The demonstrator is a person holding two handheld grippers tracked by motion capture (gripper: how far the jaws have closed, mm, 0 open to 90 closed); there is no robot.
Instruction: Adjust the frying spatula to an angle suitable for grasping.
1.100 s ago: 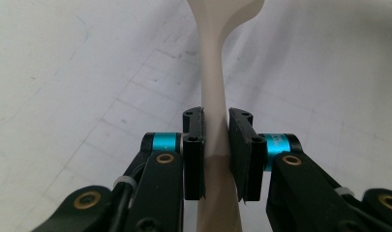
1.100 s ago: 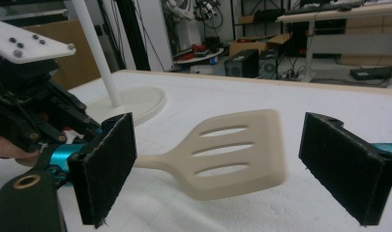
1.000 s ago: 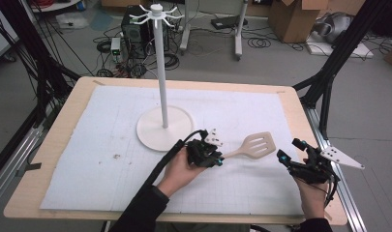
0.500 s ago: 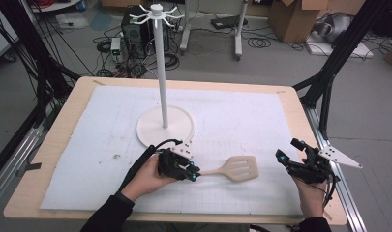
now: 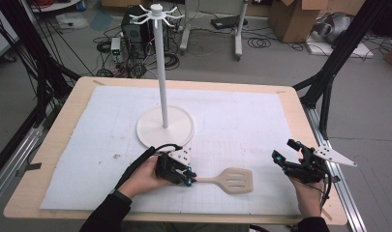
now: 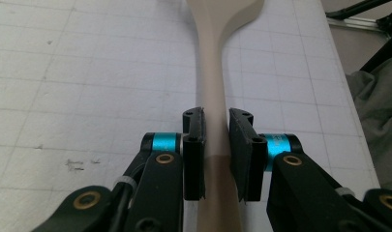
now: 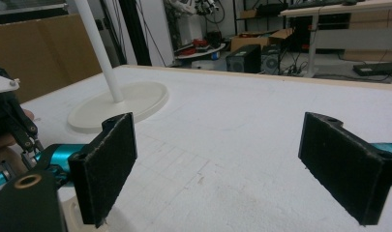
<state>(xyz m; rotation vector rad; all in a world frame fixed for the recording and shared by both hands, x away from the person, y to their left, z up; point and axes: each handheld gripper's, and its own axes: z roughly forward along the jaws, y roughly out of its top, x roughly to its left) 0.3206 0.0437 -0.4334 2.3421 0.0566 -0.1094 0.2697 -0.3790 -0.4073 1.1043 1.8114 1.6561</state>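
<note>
One white mat [image 5: 251,121] covers the wooden table [image 5: 53,145]; cluttered floor behind. Hook stand [image 5: 163,96] mid-mat. Left gripper [image 5: 188,178] pinches spatula [image 5: 232,180]; right gripper [image 5: 286,154] spread.

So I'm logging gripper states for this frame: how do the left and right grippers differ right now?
The left gripper has its jaws closed on the handle of the spatula, while the right gripper has its jaws spread wide and holds nothing. The left sits near the stand's round base; the right sits by the table's right edge. Both are hand-held over the white mat and have black jaws with blue accents.
</note>
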